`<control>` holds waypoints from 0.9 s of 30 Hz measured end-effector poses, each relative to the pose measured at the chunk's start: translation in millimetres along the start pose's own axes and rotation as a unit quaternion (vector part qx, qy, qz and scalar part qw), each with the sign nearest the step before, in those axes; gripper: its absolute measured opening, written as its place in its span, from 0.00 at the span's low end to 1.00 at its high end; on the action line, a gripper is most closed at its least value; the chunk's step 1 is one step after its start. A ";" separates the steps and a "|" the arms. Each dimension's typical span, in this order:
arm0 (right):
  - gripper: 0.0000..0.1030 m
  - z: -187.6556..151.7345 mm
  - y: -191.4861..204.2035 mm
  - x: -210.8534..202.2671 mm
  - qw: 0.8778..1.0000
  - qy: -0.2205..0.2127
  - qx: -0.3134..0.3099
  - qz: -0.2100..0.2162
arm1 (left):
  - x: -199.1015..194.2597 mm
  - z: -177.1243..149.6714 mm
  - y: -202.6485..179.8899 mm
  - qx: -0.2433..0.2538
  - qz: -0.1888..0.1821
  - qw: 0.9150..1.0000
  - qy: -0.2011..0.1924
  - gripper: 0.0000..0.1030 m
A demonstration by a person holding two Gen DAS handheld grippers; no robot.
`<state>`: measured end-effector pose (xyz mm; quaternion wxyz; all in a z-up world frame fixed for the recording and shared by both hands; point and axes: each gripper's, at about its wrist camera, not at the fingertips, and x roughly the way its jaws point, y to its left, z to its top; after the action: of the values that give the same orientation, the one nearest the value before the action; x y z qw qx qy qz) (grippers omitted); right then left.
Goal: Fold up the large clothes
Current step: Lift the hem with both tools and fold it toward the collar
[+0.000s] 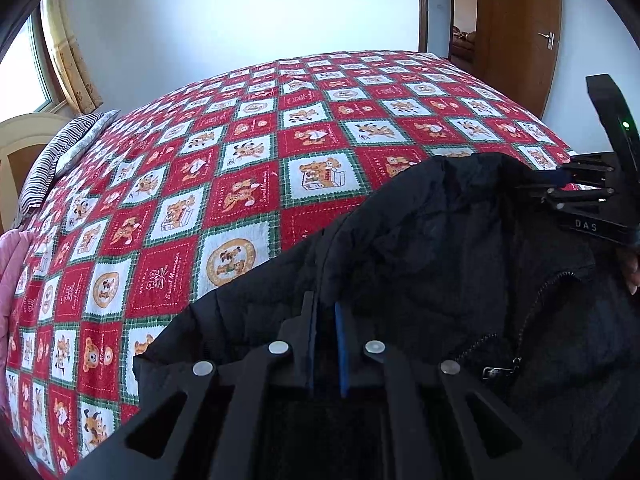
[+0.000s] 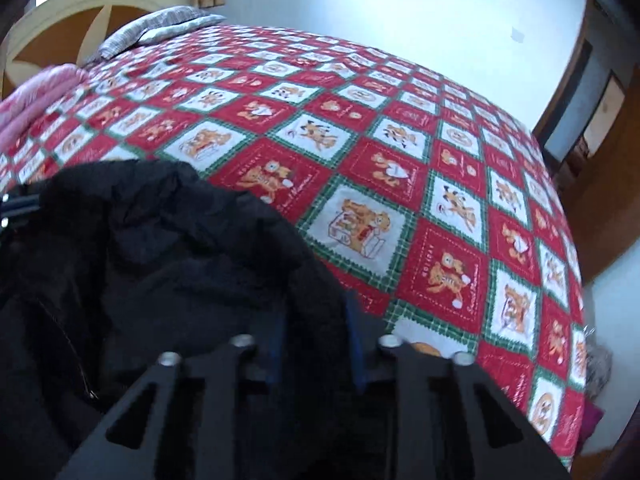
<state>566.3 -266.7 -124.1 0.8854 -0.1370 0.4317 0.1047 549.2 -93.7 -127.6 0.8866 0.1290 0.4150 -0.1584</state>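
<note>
Gripping stage, it looks like: black quilted zip-front jacket [image 1: 420, 264] bunched on the near part of the red-and-white checked cartoon bedspread [image 1: 224, 168]; left gripper [image 1: 325, 344] clenched on its front edge by the zip; right gripper [image 2: 316, 344] clamped on a fold further along; next probably lift and spread it flat before folding.

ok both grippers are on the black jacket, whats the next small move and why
Probably lift both hands together and carry the black jacket forward over the bedspread. The left gripper and right gripper each look shut on an edge, but the jacket is bunched at the near side, not spread flat for folding.
</note>
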 end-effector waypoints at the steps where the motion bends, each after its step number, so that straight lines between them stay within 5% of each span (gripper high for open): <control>1: 0.13 -2.9 1.0 -7.6 1.000 -0.009 -0.006 -0.003 | 0.0 -0.5 1.0 -0.004 -0.002 1.000 0.000 0.07; 9: 0.10 -45.0 22.7 -62.8 0.993 -0.074 -0.082 -0.034 | -52.8 -7.1 3.8 -0.029 -0.011 0.996 -0.080 0.11; 10: 0.10 -49.7 25.0 -63.2 0.993 -0.077 -0.087 -0.038 | -64.2 -5.9 3.0 -0.033 -0.013 0.994 -0.099 0.21; 11: 0.10 -56.1 29.0 -62.7 0.991 -0.082 -0.096 -0.044 | -76.2 -2.6 3.0 -0.041 -0.015 0.992 -0.116 0.53; 13: 0.10 -67.6 39.2 -59.1 0.988 -0.089 -0.117 -0.056 | -91.6 6.0 4.7 -0.067 0.000 0.987 -0.148 0.95; 15: 0.10 -71.7 44.3 -56.8 0.987 -0.093 -0.122 -0.057 | -95.0 22.0 2.4 -0.071 0.001 0.982 -0.177 0.95; 18: 0.10 -75.7 48.4 -51.3 0.984 -0.092 -0.134 -0.066 | -73.7 55.6 -9.1 -0.058 0.020 0.985 -0.161 0.95; 22: 0.10 -73.7 39.4 -44.0 0.987 -0.091 -0.118 -0.068 | -5.4 85.2 -25.0 -0.009 0.123 0.987 -0.099 0.95; 27: 0.10 -77.1 37.2 -40.7 0.988 -0.091 -0.109 -0.062 | 45.1 45.4 -29.3 0.022 0.113 0.993 -0.020 0.95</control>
<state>473.6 -260.1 -143.0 0.9056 -0.2489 0.3261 0.1078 596.7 -144.7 -137.2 0.9039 0.1908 0.3765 -0.0691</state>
